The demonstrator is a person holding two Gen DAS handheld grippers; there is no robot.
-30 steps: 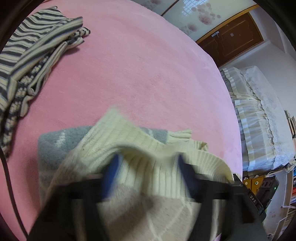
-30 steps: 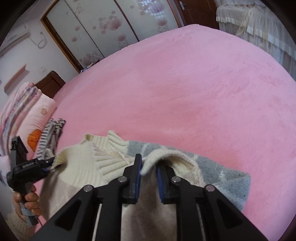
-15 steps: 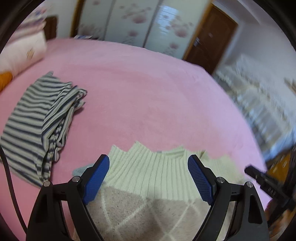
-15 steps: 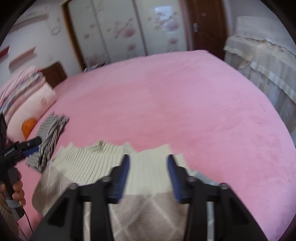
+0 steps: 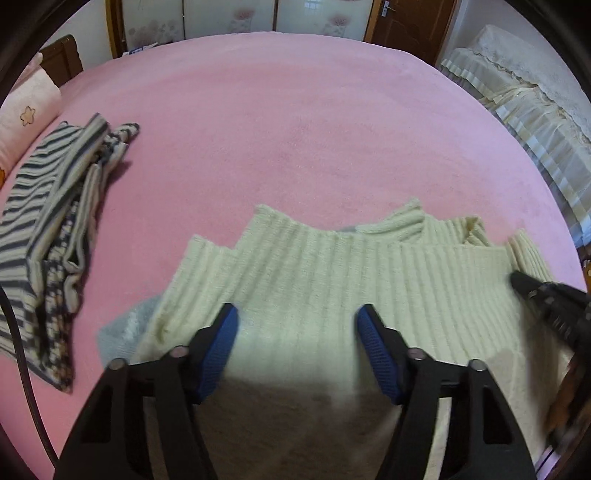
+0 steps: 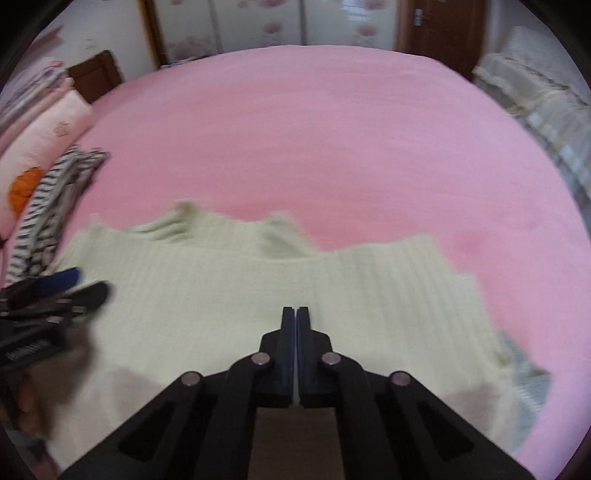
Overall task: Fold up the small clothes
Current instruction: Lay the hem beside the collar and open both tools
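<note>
A cream ribbed sweater (image 5: pixel 332 280) with beige and grey parts lies folded on the pink bed; it also shows in the right wrist view (image 6: pixel 236 295). My left gripper (image 5: pixel 297 317) is open and empty, just above the sweater's near part. My right gripper (image 6: pixel 295 314) is shut and empty, hovering over the sweater's middle. The left gripper shows at the left edge of the right wrist view (image 6: pixel 70 284). The right gripper shows at the right edge of the left wrist view (image 5: pixel 524 284).
A striped dark-and-cream garment (image 5: pixel 48 236) lies crumpled at the left of the bed, also in the right wrist view (image 6: pixel 51 199). Pink pillows (image 6: pixel 44 140) lie at the far left. A bed with a cream lace cover (image 5: pixel 524 103) stands at the right. Wardrobe doors (image 5: pixel 229 18) are at the back.
Both grippers let go of the sweater's ribbed hem, which now lies flat on the bed. The left gripper stays open; the right one opened, then shut empty.
</note>
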